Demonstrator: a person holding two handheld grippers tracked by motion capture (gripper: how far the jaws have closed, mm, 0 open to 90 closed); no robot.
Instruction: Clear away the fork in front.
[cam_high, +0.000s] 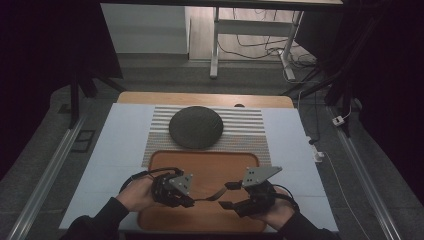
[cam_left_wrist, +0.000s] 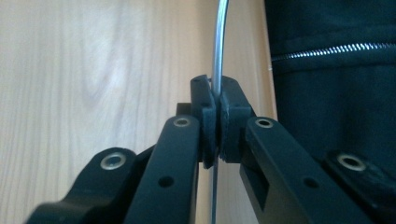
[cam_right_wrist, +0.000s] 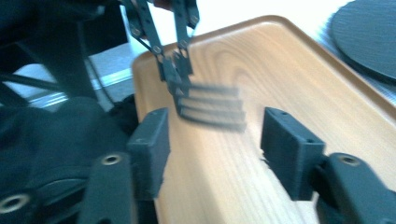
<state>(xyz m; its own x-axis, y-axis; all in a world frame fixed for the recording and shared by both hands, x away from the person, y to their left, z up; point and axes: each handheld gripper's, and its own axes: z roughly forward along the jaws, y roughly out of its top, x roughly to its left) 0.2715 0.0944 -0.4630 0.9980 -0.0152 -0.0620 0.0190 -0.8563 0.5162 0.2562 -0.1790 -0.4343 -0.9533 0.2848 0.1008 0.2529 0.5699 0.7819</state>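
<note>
L gripper (cam_high: 189, 201) jaws clamped on fork (cam_right_wrist: 212, 106) handle, thin metal edge-on betw pads (cam_left_wrist: 232, 100). Fork tines stick out toward R gripper (cam_right_wrist: 215, 149), just ahead of its fingertips, above wooden tray (cam_high: 200, 165). R gripper jaws apart, nothing betw them.

Risks:
- narrow edge grip → fork may pivot/slip, drop onto tray
- R closing off-centre → knocks tines, twists fork out of L pads
- grippers close together → collision

We note an orange-brown wooden tray (cam_high: 165, 162) with pale grain, and a grey-and-white striped mat (cam_high: 245, 127) under a dark grey round cushion (cam_high: 195, 126). The fork (cam_right_wrist: 210, 106) looks silvery grey; both grippers, left (cam_high: 189, 202) and right (cam_high: 227, 195), are black.
</note>
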